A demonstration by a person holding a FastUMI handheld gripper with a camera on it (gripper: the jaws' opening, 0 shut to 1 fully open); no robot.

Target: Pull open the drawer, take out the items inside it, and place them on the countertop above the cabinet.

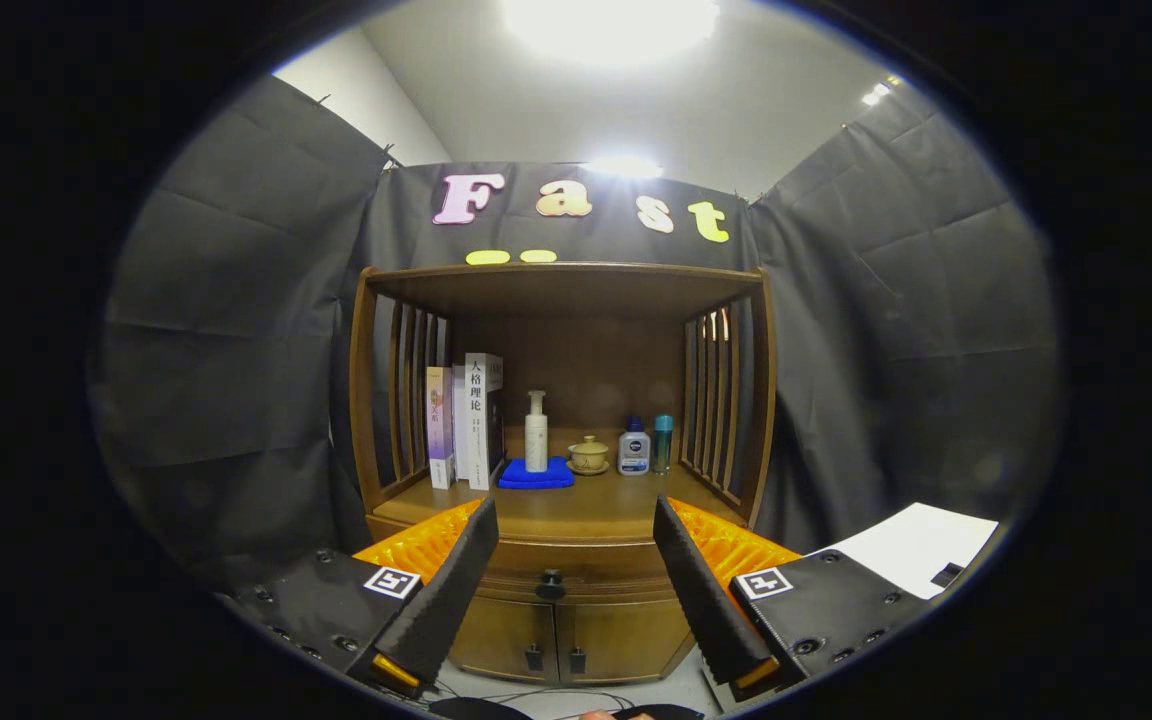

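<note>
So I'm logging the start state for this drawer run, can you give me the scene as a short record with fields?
cabinet: wooden, straight ahead of the fingers
drawer: shut, dark knob between the fingers, beyond them
countertop: holds books, blue cloth with white pump bottle on it, lidded cup, two small bottles
gripper: open, holding nothing, apart from the cabinet
task progress: drawer not yet pulled

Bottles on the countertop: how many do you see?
3: a tall bottle on the blue cloth; a squat bottle and a slim bottle right of the teacup.
</note>
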